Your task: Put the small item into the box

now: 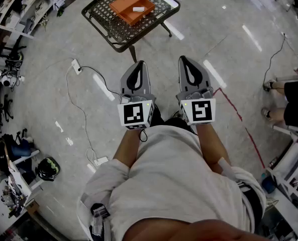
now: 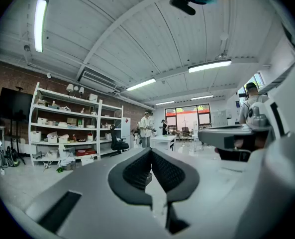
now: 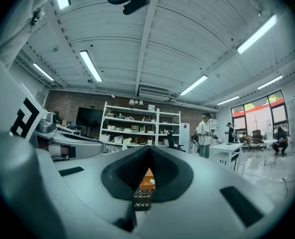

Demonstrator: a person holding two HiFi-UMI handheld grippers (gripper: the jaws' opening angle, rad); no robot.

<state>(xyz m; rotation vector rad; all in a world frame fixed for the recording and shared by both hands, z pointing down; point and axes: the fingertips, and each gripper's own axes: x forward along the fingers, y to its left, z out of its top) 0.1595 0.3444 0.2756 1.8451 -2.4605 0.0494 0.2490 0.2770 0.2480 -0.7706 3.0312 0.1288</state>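
Observation:
An orange box stands on a dark mesh table at the top of the head view. A small white item lies inside it. My left gripper and right gripper are held side by side over the floor, short of the table, tips pointing toward it. Both are shut with nothing between the jaws. In the left gripper view the left gripper shows its tips meeting. Below the joined tips of the right gripper, the orange box and the mesh table show through the gap.
A power strip and cables lie on the floor left of the grippers. Red tape runs across the floor at right, near a seated person. Shelving lines the left wall. People stand by white desks far off.

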